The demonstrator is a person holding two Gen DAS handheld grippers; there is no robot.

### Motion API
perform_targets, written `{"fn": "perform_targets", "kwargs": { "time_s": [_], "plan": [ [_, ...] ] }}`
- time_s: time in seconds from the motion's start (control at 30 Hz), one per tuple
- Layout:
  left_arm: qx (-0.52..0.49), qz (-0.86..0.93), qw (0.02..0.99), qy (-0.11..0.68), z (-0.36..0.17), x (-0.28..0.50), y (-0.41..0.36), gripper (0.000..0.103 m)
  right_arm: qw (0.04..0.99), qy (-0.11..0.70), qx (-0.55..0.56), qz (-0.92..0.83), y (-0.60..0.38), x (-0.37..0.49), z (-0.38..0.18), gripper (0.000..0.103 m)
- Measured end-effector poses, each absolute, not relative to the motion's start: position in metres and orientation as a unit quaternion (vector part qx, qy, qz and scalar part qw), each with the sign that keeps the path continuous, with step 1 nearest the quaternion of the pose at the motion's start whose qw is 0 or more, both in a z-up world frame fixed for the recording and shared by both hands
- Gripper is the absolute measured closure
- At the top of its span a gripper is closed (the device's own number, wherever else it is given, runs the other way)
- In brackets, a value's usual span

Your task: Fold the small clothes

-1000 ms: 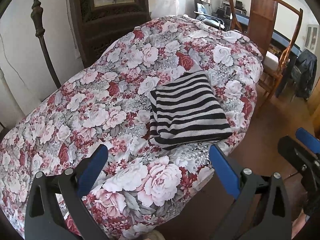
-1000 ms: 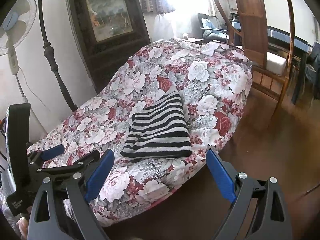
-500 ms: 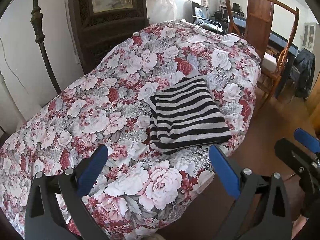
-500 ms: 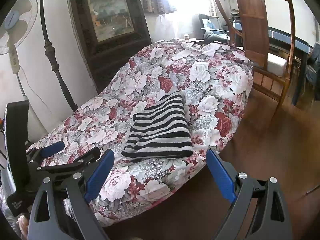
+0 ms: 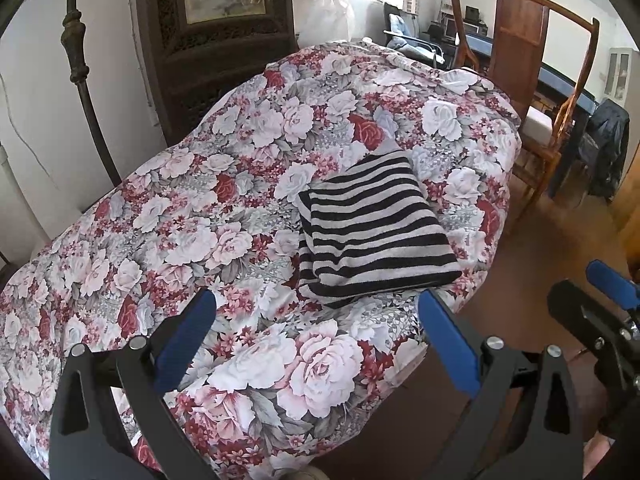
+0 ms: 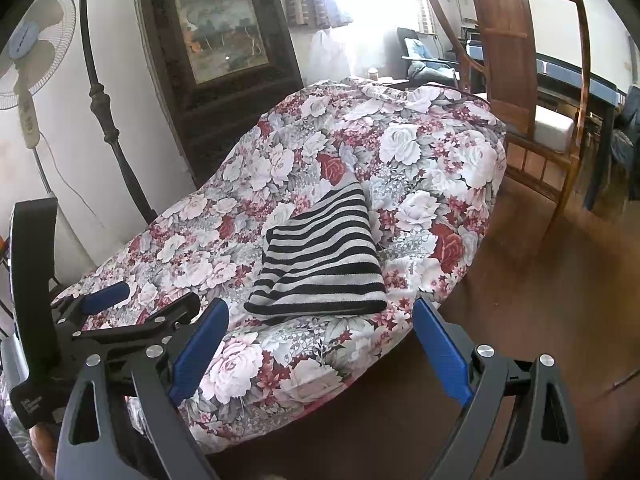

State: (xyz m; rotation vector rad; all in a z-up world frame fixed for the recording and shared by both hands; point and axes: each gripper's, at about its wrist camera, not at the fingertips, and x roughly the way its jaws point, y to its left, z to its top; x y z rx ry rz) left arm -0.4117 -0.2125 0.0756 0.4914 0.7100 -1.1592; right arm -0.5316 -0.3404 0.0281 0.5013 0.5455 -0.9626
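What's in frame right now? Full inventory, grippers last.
striped garment: 1, black and grey, folded, on the bed near its right edge
floral quilt: 1, pink, red and white, covering the bed
framed painting: 1, dark carved frame, against the wall behind the bed
metal post: 1, dark, left of the bed
pedestal fan: 1, cream with blue hub, far left
wooden chair: 1, brown, right of the bed
white bag: 1, beyond the bed
left gripper: 1, black with blue pads, open, holding nothing
right gripper: 1, same colours, open, holding nothing

Open floral bedspread (image 5: 224,216) left of folded striped garment (image 5: 372,232), chair (image 5: 532,92) beyond
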Motion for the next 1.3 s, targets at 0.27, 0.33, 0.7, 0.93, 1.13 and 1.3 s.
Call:
{"fn": "perform_targets", "kwargs": {
  "time_s": [0.27,0.33,0.7,0.93,1.13,1.3],
  "plan": [
    [0.198,-0.505,0.777,0.321,0.08,-0.405,-0.207,0.005,0.819,0.256,0.238,-0.455,-0.337,-0.534,0.027,0.01],
    [0.183,-0.507,0.778,0.324,0.081,-0.402,-0.204,0.005,0.819,0.255,0.238,-0.455,-0.337,-0.533,0.027,0.01],
    [0.154,-0.53,0.764,0.334,0.075,-0.393,-0.2,0.005,0.821,0.254,0.238,-0.453,-0.339,-0.533,0.026,0.009],
    [0.166,-0.517,0.778,0.316,0.078,-0.396,-0.199,0.005,0.82,0.249,0.238,-0.457,-0.327,-0.533,0.027,0.009],
    [0.14,-0.521,0.77,0.342,0.078,-0.384,-0.196,0.005,0.82,0.248,0.238,-0.458,-0.331,-0.532,0.026,0.009],
    [0.148,-0.508,0.79,0.309,0.084,-0.389,-0.192,0.005,0.819,0.246,0.239,-0.46,-0.325,-0.533,0.027,0.009]
  ]
}}
